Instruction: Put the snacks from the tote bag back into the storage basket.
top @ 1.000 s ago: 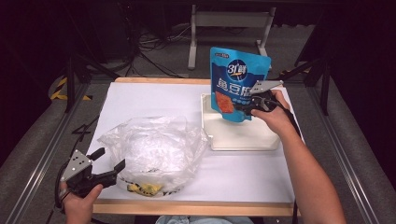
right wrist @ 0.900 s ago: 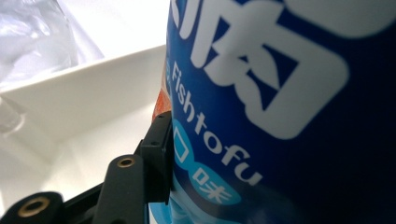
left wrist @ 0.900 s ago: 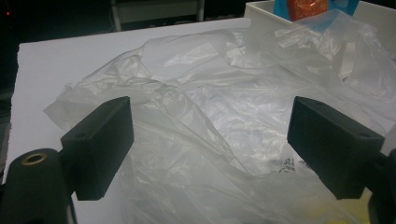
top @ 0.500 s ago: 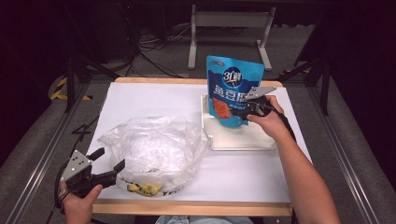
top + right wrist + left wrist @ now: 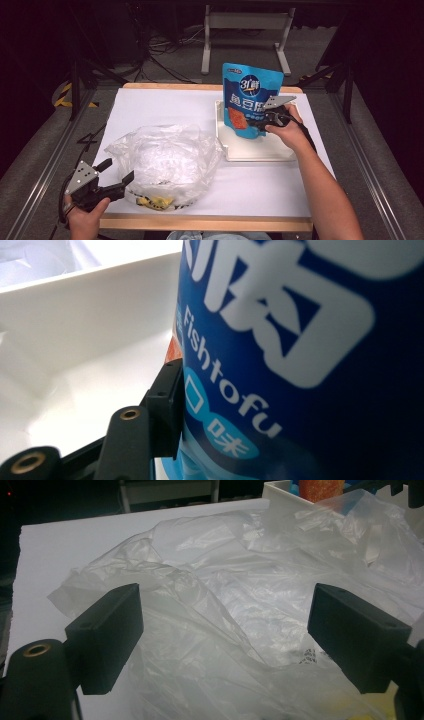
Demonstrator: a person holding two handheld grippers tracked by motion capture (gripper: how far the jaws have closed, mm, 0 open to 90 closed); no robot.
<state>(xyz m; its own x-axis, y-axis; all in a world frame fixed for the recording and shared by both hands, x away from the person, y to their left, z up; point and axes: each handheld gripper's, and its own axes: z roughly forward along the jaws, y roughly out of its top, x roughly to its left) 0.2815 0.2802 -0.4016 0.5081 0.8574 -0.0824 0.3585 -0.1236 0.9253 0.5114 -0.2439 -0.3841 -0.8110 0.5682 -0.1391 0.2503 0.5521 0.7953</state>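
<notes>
Table: your white-topped table [image 5: 165, 107] filled the middle of the high view, with a wooden edge along its near and far sides.
Plastic bag: a crumpled clear plastic bag [image 5: 165, 160] lay at lower left of centre, some yellow print showing at its near edge; in the left gripper view it spread across most of the frame behind the jaws.
Tray: a white tray [image 5: 260, 150] sat right of centre, just beside the bag.
Pouch: the blue pouch [image 5: 250, 100] stood upright in the tray's far part, leaning slightly — white characters and an orange patch on its face; the right gripper view read "Fishtofu" on it.
Right gripper: your right gripper [image 5: 260, 120], right of centre, was clamped on the pouch's lower right side; one black jaw pressed flat against the blue film.
Left gripper: your left gripper [image 5: 117, 177] sat at lower left, jaws spread wide apart — nothing between them, the bag just beyond the tips.
</notes>
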